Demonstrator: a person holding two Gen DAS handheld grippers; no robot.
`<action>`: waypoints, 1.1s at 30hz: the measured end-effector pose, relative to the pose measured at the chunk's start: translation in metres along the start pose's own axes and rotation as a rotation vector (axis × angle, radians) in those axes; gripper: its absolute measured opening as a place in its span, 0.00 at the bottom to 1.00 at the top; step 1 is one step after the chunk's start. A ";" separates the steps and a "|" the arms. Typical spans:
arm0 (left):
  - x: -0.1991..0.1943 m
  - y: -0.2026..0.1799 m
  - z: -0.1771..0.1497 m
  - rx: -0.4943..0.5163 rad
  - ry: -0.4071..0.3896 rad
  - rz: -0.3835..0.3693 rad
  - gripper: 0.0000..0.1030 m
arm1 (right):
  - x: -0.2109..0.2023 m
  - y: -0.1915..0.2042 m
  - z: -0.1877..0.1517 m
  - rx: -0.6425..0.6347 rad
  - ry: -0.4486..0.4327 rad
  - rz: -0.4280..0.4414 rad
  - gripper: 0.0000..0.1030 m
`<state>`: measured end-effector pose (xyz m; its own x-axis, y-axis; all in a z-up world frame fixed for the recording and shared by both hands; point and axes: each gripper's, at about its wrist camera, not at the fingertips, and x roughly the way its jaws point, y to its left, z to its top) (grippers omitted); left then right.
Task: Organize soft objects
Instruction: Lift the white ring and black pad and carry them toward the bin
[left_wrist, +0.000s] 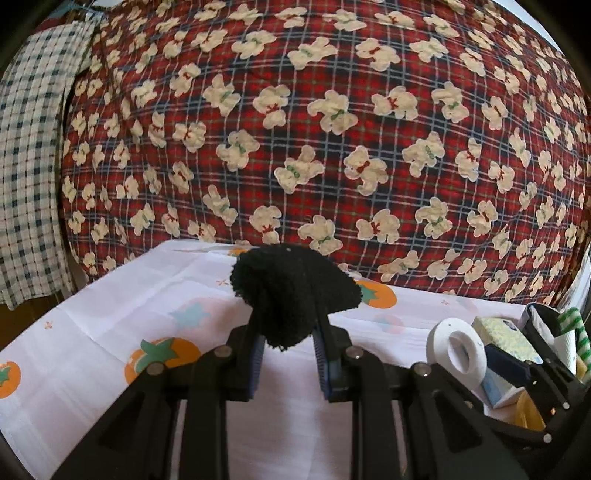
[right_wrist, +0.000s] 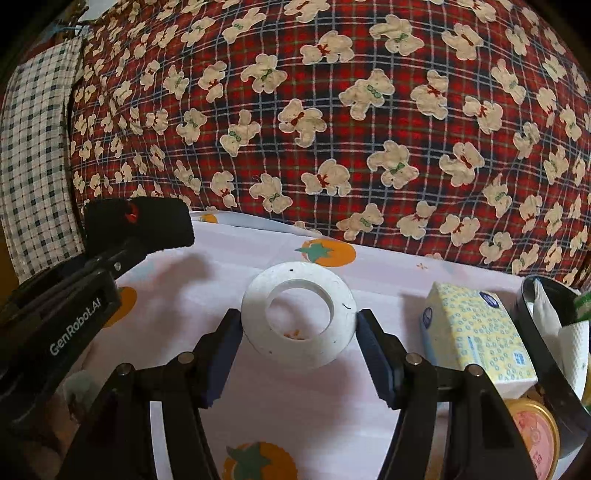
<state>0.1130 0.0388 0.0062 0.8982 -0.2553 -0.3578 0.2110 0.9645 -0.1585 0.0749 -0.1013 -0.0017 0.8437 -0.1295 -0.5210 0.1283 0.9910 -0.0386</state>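
While the left claw (left_wrist: 288, 343) pinches a black terry wristband (left_wrist: 295, 291) between its pads, the band is off the table (left_wrist: 92, 325), bulging forward past the fingertips. Right wrist view shows the same band (right_wrist: 138, 225) held up at far left, small red mark on it.

Right claw (right_wrist: 299, 343) brackets a white foam ring (right_wrist: 299, 314), one pad at each side of the rim. Looks gripped, though contact on the right side is marginal in this view. Ring appears tilted and raised off the tomato-print cloth (right_wrist: 314, 398), judging from the shadow under it.

Around them: yellow-patterned tissue pack (right_wrist: 476, 332) just right of the ring, a pink-lidded tin (right_wrist: 535, 432) below it, a dark container (right_wrist: 546, 332) with white paper and a green-striped item at far right. Red plaid bear-print quilt (left_wrist: 332, 129) fills the background, checked fabric (left_wrist: 29, 166) at left.

Risks, my read:
- Ring gripped only at the rim edges; foam compresses, so it could rotate or pop out if the hold is light or the hand swings.
- Wristband is held by a small bite; most of it hangs free ahead of the pads, so it could slip out if snagged.
- Tissue pack sits close to the right finger; sideways travel could knock it.
- Two claws near each other; crossing paths could collide.
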 end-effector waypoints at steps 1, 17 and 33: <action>-0.001 0.000 -0.001 -0.004 0.000 0.000 0.22 | -0.002 -0.001 0.000 0.002 -0.001 0.000 0.64; -0.029 -0.009 -0.012 -0.052 -0.035 0.002 0.22 | -0.038 -0.021 -0.016 0.025 -0.039 0.019 0.64; -0.069 -0.043 -0.029 -0.046 -0.082 0.010 0.22 | -0.072 -0.054 -0.036 0.033 -0.079 0.026 0.64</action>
<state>0.0303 0.0132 0.0109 0.9290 -0.2378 -0.2835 0.1859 0.9624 -0.1981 -0.0113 -0.1439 0.0072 0.8854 -0.1070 -0.4523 0.1216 0.9926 0.0033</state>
